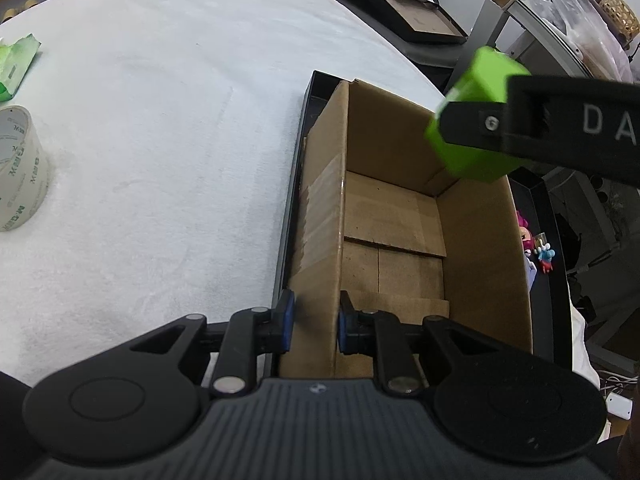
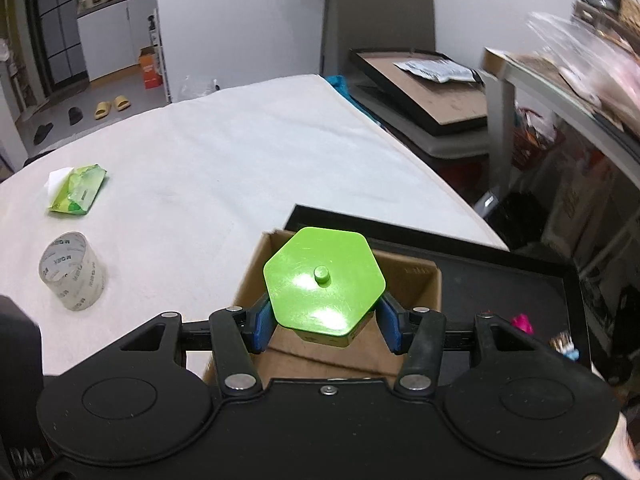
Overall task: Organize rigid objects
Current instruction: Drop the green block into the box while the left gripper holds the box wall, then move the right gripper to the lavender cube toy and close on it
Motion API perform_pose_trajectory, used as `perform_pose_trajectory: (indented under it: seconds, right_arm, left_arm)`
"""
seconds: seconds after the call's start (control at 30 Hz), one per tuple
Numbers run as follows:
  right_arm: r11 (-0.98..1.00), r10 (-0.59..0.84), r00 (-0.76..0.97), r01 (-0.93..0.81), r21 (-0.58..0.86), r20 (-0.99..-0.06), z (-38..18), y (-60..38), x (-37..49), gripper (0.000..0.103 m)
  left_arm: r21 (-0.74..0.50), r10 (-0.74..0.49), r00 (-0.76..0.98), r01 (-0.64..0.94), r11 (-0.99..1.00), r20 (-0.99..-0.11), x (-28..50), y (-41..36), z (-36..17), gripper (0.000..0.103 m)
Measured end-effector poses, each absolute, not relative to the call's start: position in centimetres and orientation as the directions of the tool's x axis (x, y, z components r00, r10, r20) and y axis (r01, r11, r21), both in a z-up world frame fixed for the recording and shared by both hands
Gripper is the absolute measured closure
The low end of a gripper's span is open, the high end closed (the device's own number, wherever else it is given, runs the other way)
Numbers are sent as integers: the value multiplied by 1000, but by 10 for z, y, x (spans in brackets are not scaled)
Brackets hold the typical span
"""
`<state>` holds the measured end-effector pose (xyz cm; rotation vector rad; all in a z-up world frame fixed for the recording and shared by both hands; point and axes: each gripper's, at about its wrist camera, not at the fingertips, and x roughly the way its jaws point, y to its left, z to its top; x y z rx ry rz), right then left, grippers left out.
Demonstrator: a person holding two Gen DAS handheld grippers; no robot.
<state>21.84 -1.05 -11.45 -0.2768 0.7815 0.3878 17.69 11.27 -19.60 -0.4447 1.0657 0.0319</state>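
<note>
Left wrist view is showing the white-covered table [image 1: 160, 120] carrying a black tray [image 1: 310, 92] at three o'clock, and in it the open cardboard box [image 1: 480, 248], whose near wall the left gripper [image 1: 314, 328] is clamping to steady it. The right gripper [image 2: 326, 322] is gripping the green hexagonal block [image 2: 324, 280] by two opposite sides, hanging over the box's far corner at one o'clock. The placing step is seemingly underway, and next the block needs lowering inside before those pads part.

The left gripper [image 1: 315, 326] points steeply down with its jaws nearly shut, pinching a cardboard box [image 1: 404, 216] wall (its near left side), while the right gripper [image 2: 326, 322], to the right, angles down, jaws clamped on a green hexagonal block [image 2: 324, 280].
</note>
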Motion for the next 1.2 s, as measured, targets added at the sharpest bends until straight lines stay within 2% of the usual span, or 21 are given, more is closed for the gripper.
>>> perform_pose_trajectory:
  seconds: [0.07, 0.17, 0.57, 1.03, 1.13, 1.2]
  right_arm:
    - [885, 251, 641, -455, -96, -726, -114, -5, 221, 48]
    - [879, 243, 649, -462, -119, -721, -114, -2, 220, 37]
    - [910, 224, 641, -407, -78, -734, -121, -47, 210, 37]
    - [946, 232, 655, -325, 10, -719, -119, -128, 211, 36]
    - [952, 237, 652, -302, 39, -720, -122, -142, 213, 33]
    - [959, 237, 647, -275, 67, -724, -128, -155, 214, 25]
  left_arm:
    - [-335, -184, 492, -238, 912, -851, 177, 112, -196, 85]
    - [-335, -181, 496, -242, 910, -849, 178, 112, -197, 85]
    - [-319, -165, 496, -246, 915, -853, 177, 108, -196, 85]
    - [-246, -85, 506, -259, 934, -858, 179, 94, -185, 84]
    - [-201, -48, 480, -273, 941, -876, 185, 89, -185, 84]
    - [-181, -33, 468, -275, 944, -883, 190, 86, -185, 83]
